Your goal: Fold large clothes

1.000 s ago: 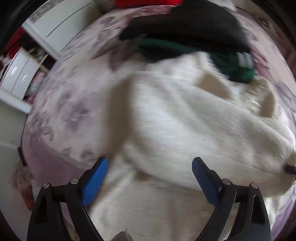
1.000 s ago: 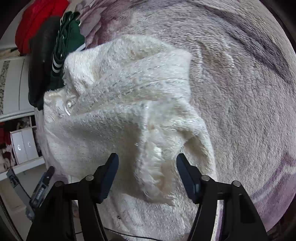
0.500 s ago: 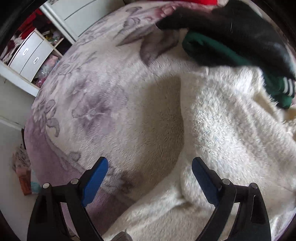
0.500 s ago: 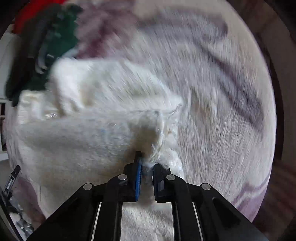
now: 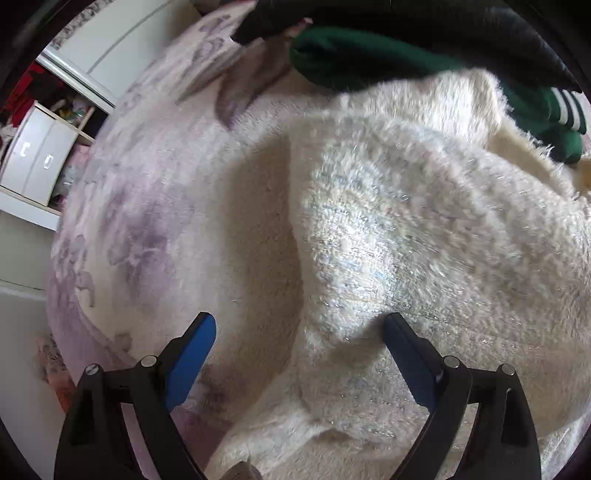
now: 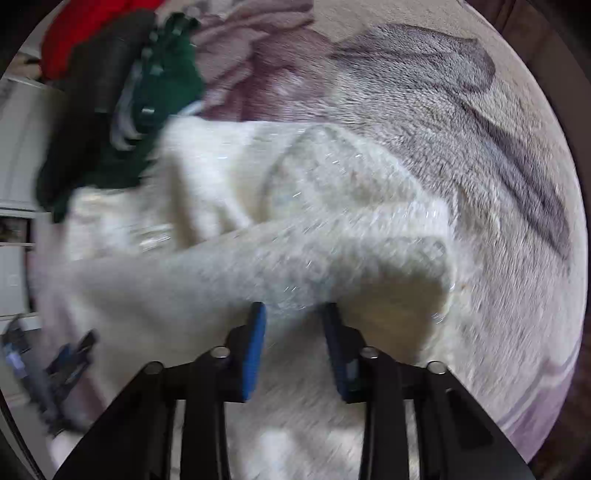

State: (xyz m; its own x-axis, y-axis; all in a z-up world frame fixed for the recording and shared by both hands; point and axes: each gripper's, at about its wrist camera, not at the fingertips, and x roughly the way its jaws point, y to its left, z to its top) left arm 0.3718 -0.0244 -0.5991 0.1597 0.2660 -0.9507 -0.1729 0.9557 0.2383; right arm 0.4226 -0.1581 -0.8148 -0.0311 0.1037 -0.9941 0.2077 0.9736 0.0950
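A fluffy cream-white sweater lies bunched on a pale floral blanket. My left gripper is open, its jaws wide apart over the sweater's left edge, holding nothing. In the right wrist view the sweater lies folded over in front of my right gripper, whose blue pads stand partly apart with a fold of the sweater between them; the view is motion-blurred.
A pile of dark green, black and red clothes lies beyond the sweater. White drawers and a wardrobe stand left of the bed. The left gripper shows at the left edge of the right wrist view.
My right gripper closed on a sweater fold half a second ago and has now opened partway. My left gripper stayed open and shifted left, then settled at the sweater's edge.
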